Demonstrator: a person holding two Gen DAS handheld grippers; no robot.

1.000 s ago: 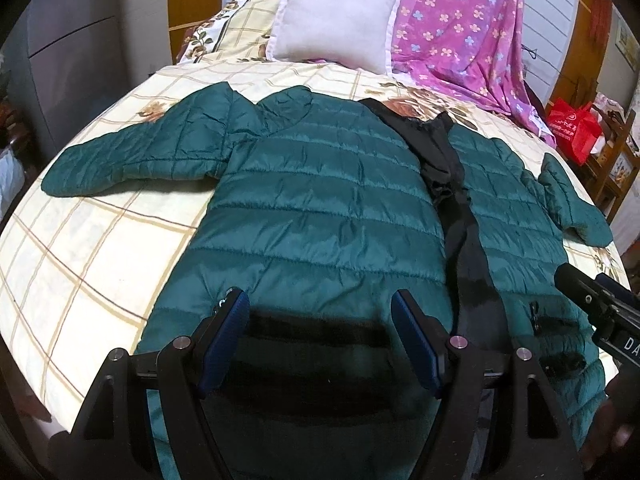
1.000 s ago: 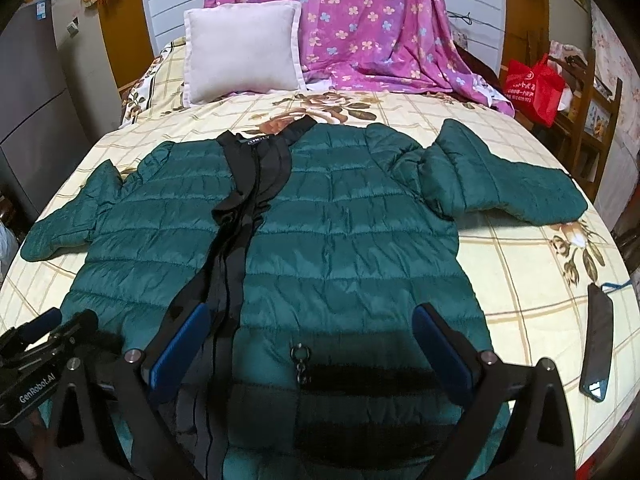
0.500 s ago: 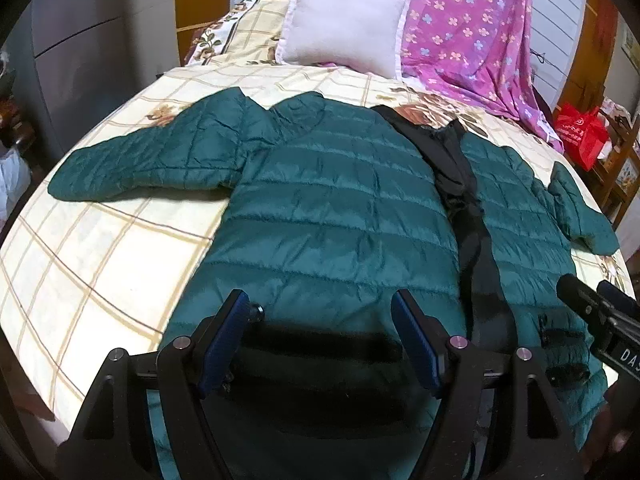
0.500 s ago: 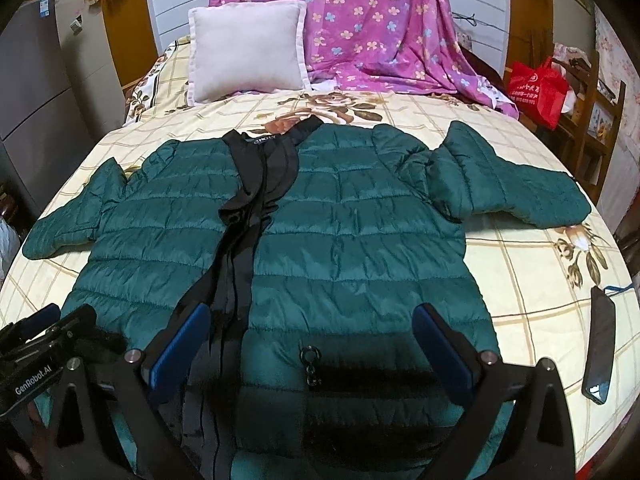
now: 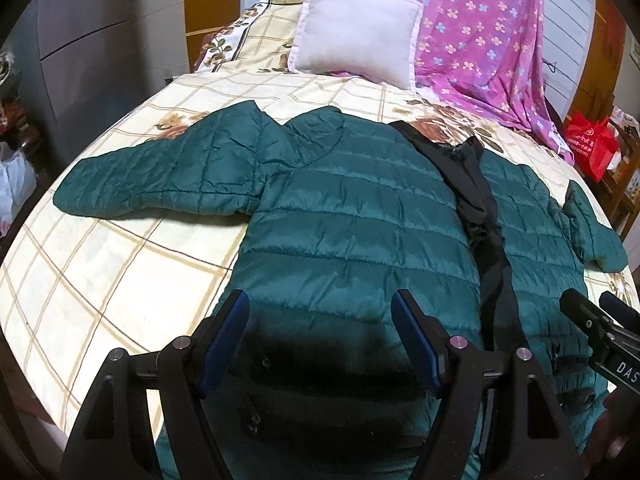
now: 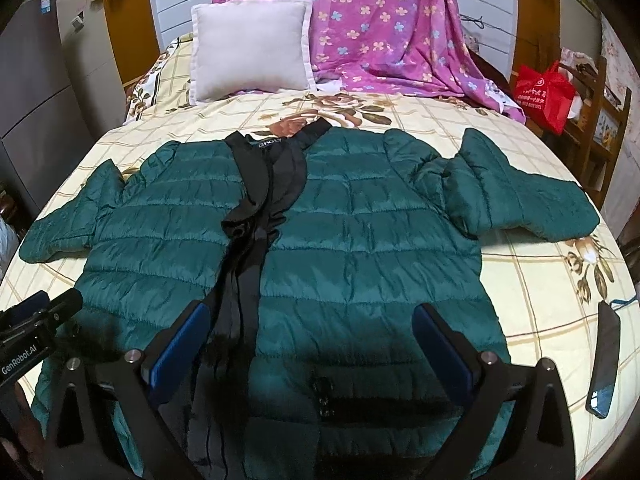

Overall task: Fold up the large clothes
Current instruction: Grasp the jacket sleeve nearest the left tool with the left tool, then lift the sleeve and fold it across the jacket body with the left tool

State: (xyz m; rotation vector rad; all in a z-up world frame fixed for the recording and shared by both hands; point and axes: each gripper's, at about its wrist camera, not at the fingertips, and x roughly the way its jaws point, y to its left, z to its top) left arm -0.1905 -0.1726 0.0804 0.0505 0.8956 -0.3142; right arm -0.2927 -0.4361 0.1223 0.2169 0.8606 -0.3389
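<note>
Green puffer jacket [image 5: 352,216] lies front-up on the bed [image 5: 120,272], long axis running straight away from me, hem nearest my tongs, collar toward the white pillow [image 5: 356,28]. Both sleeves spread out sideways. My left gripper [image 5: 320,336] hovers over the hem's left half, my right gripper [image 6: 312,344] over the right half; both gape wide, holding nothing. Each sleeve falls to its own side's hand. Phone [image 6: 604,360] lies right of the jacket; purple floral sheet [image 6: 360,24] hangs beyond the pillow.
</note>
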